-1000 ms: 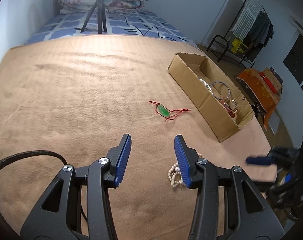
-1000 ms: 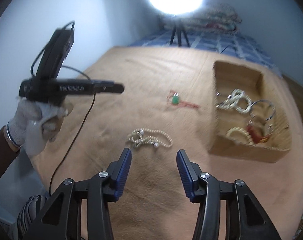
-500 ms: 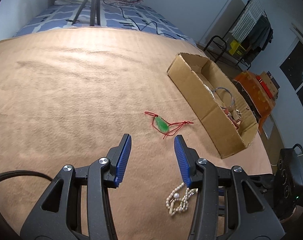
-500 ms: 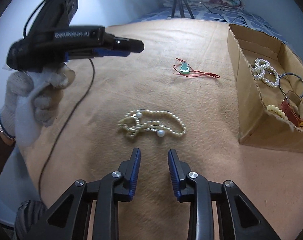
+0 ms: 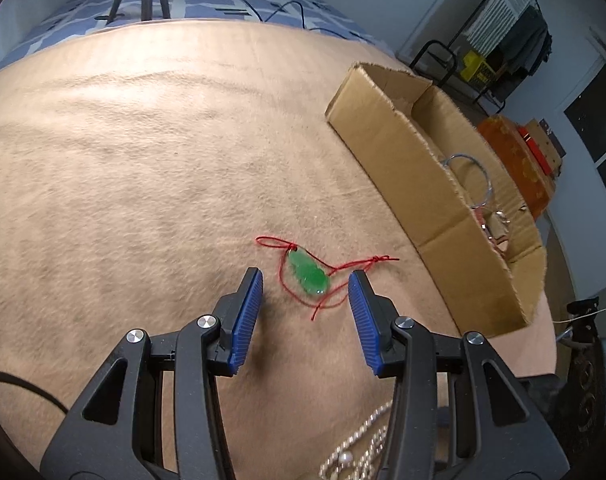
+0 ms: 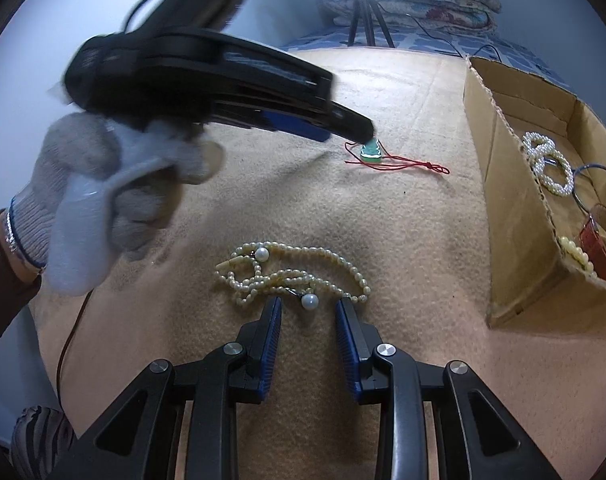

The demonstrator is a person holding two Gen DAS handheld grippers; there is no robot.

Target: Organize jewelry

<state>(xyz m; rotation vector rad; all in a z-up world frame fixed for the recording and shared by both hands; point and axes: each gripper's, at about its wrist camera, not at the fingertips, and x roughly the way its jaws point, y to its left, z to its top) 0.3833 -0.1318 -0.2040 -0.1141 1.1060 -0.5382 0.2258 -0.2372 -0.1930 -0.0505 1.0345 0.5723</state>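
A green pendant on a red cord [image 5: 308,275] lies on the tan blanket. My left gripper [image 5: 306,286] is open, its blue pads on either side of the pendant, just above the blanket. In the right wrist view the left gripper [image 6: 343,130] reaches over the pendant [image 6: 371,151]. A pearl necklace [image 6: 291,272] lies bunched on the blanket. My right gripper [image 6: 308,306] is open, partly narrowed, its tips at the near edge of the necklace around a large pearl. An open cardboard box [image 6: 515,216] holds a pearl bracelet [image 6: 549,168], a ring bangle and a red strap.
The box [image 5: 415,184] stands to the right of the pendant. A tripod with a ring light [image 6: 365,8] and folded bedding stand at the far end. A black cable [image 6: 69,344] runs along the left. A clothes rack [image 5: 499,32] stands off the bed to the right.
My left gripper moved forward until its pads flank the green pendant. My right gripper moved forward and down to the pearl necklace and narrowed its jaws.
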